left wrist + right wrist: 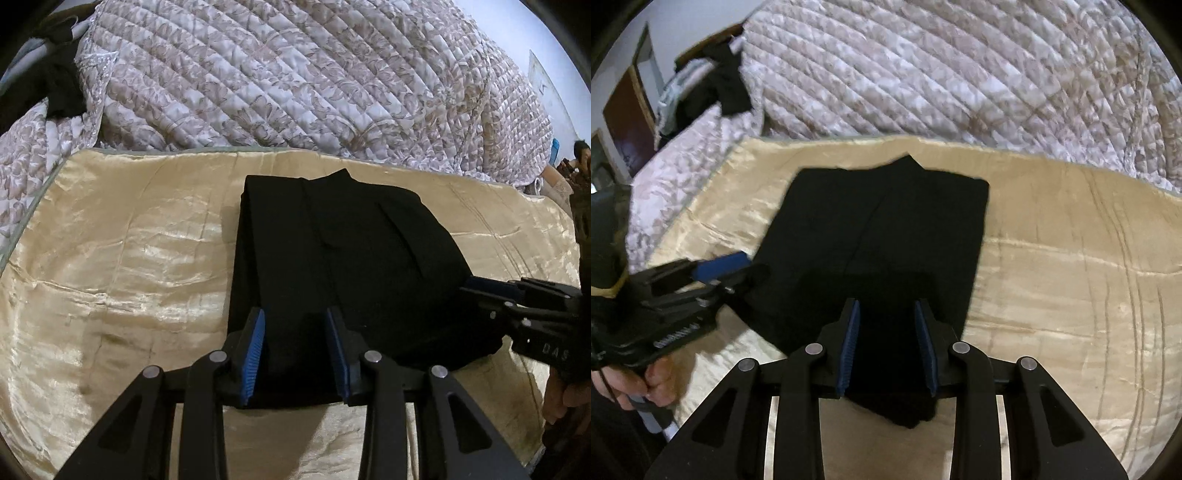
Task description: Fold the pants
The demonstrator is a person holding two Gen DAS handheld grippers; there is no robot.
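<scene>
Black pants [332, 258] lie folded into a flat rectangle on a shiny cream sheet [129, 258]. My left gripper [295, 310] hangs over their near edge with its blue pads [255, 350] apart. Dark cloth fills the gap, and I see neither pad pressing on it. In the right wrist view the left gripper [738, 264] reaches in at the pants' [886, 221] left edge. My right gripper [886, 302] stands over the near right part, jaws apart in the same way. The left wrist view shows it [469, 288] at the pants' right edge.
A quilted floral cover [295, 81] is heaped behind the sheet. Dark clothes [720, 88] lie at the far left on it. A hand [653, 380] holds the left gripper's handle. The cream sheet [1071, 295] runs bare to the right of the pants.
</scene>
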